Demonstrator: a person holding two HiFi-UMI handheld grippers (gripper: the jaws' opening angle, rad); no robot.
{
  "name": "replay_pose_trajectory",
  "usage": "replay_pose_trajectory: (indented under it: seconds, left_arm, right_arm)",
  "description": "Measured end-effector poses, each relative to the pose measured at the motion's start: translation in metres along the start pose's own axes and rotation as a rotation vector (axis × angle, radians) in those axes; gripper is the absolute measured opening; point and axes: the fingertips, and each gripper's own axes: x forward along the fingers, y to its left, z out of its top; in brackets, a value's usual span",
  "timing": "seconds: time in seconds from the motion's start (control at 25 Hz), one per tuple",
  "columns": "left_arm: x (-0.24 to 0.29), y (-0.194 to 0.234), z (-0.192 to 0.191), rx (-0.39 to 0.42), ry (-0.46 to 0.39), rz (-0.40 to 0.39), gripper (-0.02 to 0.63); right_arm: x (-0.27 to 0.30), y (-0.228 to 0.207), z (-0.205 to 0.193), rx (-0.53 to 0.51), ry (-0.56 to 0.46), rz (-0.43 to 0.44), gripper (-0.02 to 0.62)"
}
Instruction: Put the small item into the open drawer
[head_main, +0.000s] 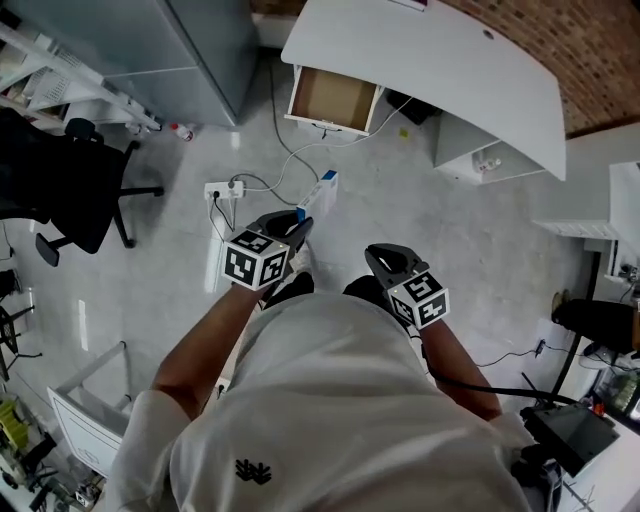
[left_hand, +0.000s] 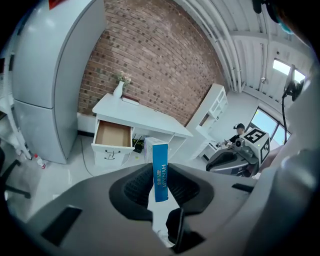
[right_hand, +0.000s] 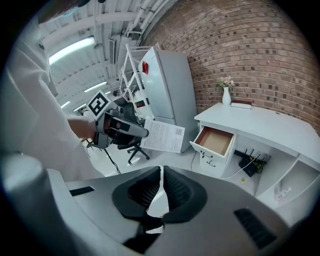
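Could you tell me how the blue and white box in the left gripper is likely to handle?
The box looks like thin card, so probably light and easily crushed. Tall and narrow, it may well tip if stood on end.

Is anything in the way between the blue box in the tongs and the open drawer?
Nothing visible blocks it. The blue and white cardboard box is held in the left tongs, and the open white drawer lies ahead. Only a white power strip and cables lie flat on the floor between.
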Motion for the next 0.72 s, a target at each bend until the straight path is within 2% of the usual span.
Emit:
replay_pose_trajectory:
  seconds: [0.16, 0.28, 0.48, 0.72]
  left_arm:
    - [0.003, 0.055, 0.024, -0.006, 0.015, 0.007, 0.094]
    - [0.017, 0.083, 0.046, -0.022, 0.013, 0.026, 0.094]
    - [0.056, 0.130, 0.085, -0.035, 0.026, 0.076, 0.094]
    - [0.123, 0.198, 0.140, -0.063, 0.066, 0.159, 0.094]
  right_arm:
    - [0.035, -0.002, 0.039, -0.008, -0.002, -0.012, 0.037]
    - [0.050, -0.019, 0.055, -0.004, 0.018, 0.001, 0.035]
    - [0.080, -0.072, 0.081, 0.003, 0.034, 0.030, 0.035]
    - [0.124, -0.151, 0.137, -0.006, 0.045, 0.107, 0.035]
